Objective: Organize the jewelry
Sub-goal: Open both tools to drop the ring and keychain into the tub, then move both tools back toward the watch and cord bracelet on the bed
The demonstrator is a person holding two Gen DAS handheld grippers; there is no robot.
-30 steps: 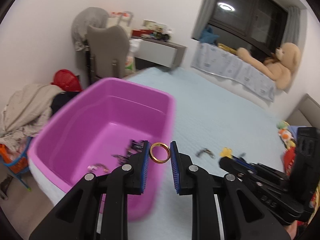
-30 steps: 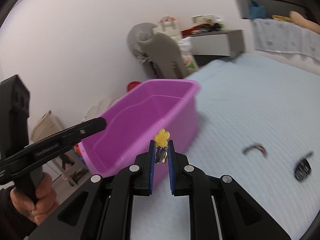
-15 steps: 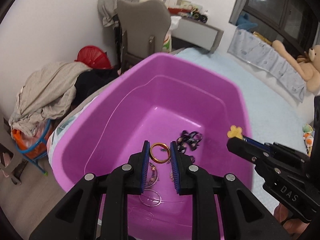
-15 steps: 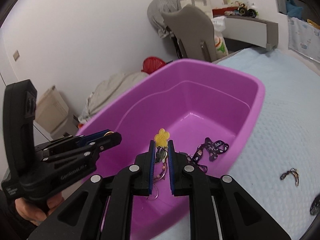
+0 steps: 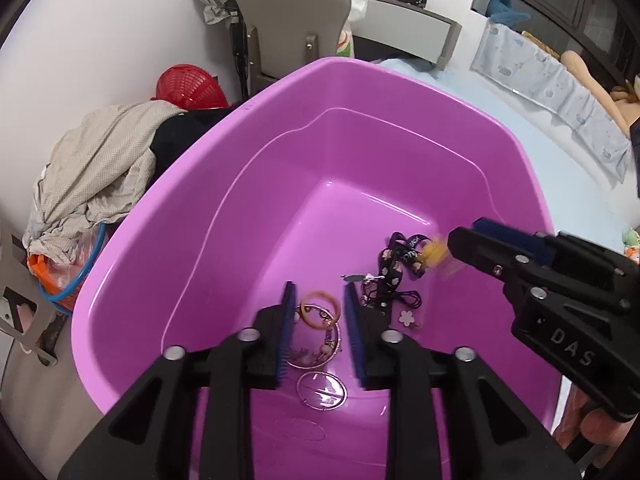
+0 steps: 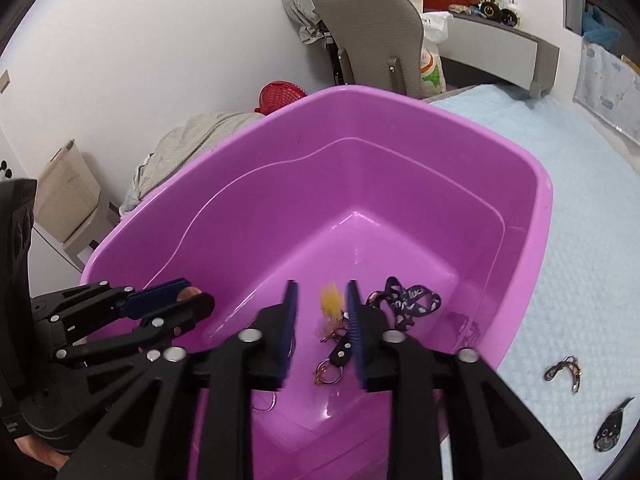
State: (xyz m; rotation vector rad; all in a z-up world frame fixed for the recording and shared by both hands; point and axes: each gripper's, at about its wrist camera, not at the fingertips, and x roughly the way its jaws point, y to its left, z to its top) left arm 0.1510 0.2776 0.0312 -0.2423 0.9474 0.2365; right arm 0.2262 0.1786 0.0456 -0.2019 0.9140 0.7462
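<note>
Right gripper (image 6: 322, 308): centre frame, jaws opening, yellow charm keychain (image 6: 331, 303) loose between.
Purple tub (image 6: 400, 184): behind.

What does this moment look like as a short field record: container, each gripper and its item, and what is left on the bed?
container: purple tub on the light blue bed cover
left gripper: above the tub, jaws opening, gold ring between the pads, not pressed
right gripper: above the tub, jaws opening, yellow charm keychain blurred between the pads
already in tub: black lanyard, wire hoops, white flower piece
left on bed: small dark chain piece, black clip
</note>
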